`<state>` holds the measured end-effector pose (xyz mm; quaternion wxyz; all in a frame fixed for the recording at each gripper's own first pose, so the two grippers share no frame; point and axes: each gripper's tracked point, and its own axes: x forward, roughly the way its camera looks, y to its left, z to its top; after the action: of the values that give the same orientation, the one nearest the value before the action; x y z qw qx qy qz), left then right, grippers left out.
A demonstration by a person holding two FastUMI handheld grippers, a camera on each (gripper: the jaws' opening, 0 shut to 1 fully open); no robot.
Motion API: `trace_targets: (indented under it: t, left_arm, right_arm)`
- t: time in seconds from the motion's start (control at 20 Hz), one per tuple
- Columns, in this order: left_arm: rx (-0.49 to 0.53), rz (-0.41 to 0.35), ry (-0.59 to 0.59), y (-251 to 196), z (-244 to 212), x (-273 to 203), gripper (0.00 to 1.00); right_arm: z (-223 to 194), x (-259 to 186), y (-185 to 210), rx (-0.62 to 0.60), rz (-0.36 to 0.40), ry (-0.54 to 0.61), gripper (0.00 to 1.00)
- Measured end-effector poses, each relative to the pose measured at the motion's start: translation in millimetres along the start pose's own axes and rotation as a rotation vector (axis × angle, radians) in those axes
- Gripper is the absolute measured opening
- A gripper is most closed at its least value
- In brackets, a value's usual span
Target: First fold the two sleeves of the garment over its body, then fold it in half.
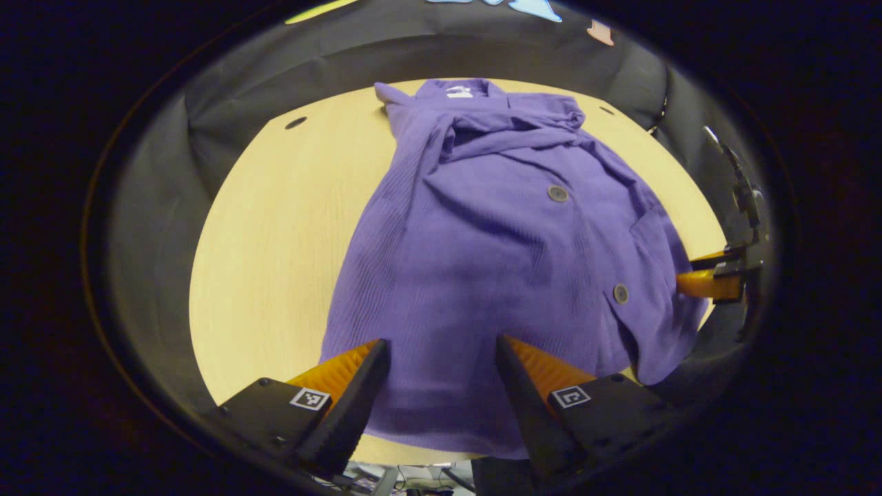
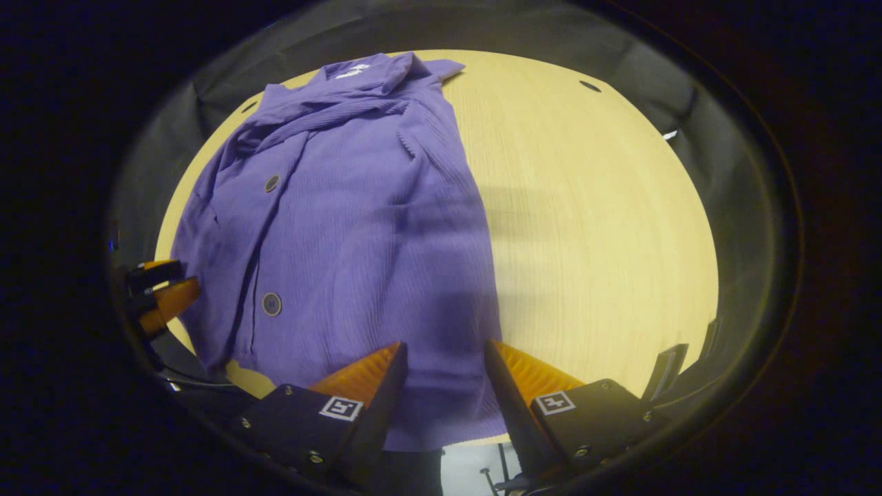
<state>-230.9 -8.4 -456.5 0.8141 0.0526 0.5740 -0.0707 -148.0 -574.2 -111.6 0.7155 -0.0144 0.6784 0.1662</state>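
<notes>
left gripper view first: the purple garment (image 1: 503, 255) lies flat on the pale wooden bench (image 1: 275, 262), collar at the far end, hem hanging a bit over the near edge. both sleeves look already folded across the chest up near the collar, so we reckon the step in hand is the fold in half. our left gripper (image 1: 441, 386) hovers over the near hem with its jaws spread apart, nothing between them. the other gripper shows at the right edge of the garment, orange fingers close to the cloth; we can't tell if it touches.

right gripper view: same garment (image 2: 358, 227) fills the left part of the bench (image 2: 592, 227), with bare wood to the right. the right gripper (image 2: 444, 386) sits over the near right corner of the hem, jaws released too.

to do this well, we'd pinch both near hem corners evenly, catching all the layers, lift together and carry the hem to the collar without dragging the sleeves loose. uneven lifting would probably skew the fold.
</notes>
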Motion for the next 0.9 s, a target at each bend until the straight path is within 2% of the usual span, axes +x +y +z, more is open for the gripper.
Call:
trace_targets:
  t: [0.35, 0.55, 0.6, 0.65, 0.7, 0.75, 0.8, 0.9]
  left_arm:
    - [-0.014, 0.004, 0.048, 3, -4, 4, 1.00]
    - [-0.021, 0.006, 0.031, 3, -2, 4, 1.00]
    - [-0.027, 0.007, 0.039, 6, -2, 5, 0.93]
    - [-0.029, 0.009, 0.032, 7, 1, 5, 0.93]
    - [-0.042, 0.014, 0.027, 9, 5, 6, 0.83]
    - [-0.053, 0.013, 0.026, 10, 7, 6, 0.72]
    - [-0.053, 0.012, 0.027, 9, 5, 5, 0.69]
    - [-0.044, 0.011, 0.028, 8, 5, 5, 0.67]
  right_arm:
    - [0, 1, 1, 0.018, -0.015, 0.025, 0.76]
    - [0, 0, 3, 0.012, -0.030, 0.038, 0.75]
    - [-1, 0, 3, 0.002, -0.032, 0.041, 0.75]
    - [-2, 0, 4, -0.011, -0.032, 0.034, 0.75]
    - [0, 1, 6, -0.018, -0.020, 0.022, 0.75]
    - [0, 0, 9, -0.015, -0.018, 0.009, 0.61]
    - [0, 1, 10, -0.035, -0.019, 0.004, 0.48]
    - [0, 1, 12, -0.071, -0.022, 0.011, 0.50]
